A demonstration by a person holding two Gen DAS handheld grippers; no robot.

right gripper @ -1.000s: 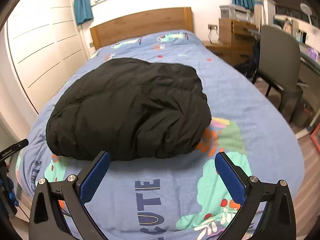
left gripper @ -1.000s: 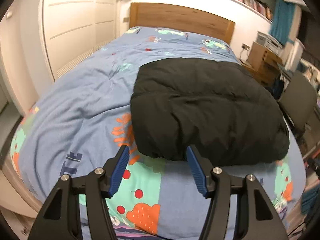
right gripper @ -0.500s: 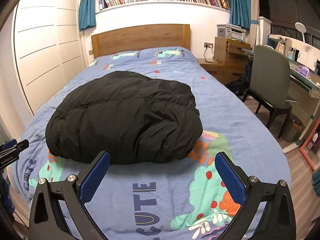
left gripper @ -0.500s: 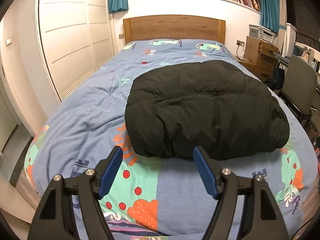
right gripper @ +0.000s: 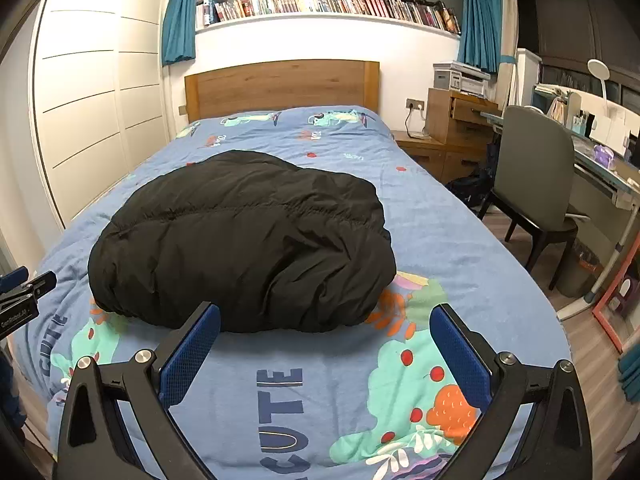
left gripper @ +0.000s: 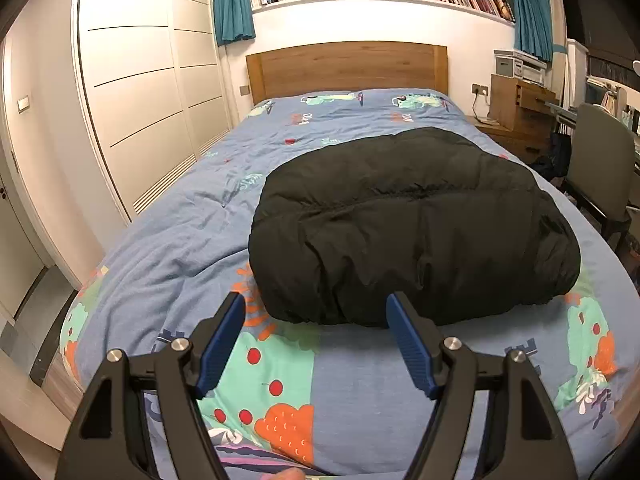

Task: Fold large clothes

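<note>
readable text: "cute" in dark blue letters on the blue duvet, lower centre of the right wrist frame, and again at its lower left edge. "genrobot.ai" on the left claw, far left. book spines illegible.

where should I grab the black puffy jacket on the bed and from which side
Pinch the jacket's near rolled edge, coming in low from the bed's foot where both open grippers already point. That edge bulges in gathered folds just ahead of them.

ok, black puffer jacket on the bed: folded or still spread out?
Folded. The black quilted puffer jacket lies as one compact, thick bundle on the blue patterned duvet, no sleeves showing.
</note>
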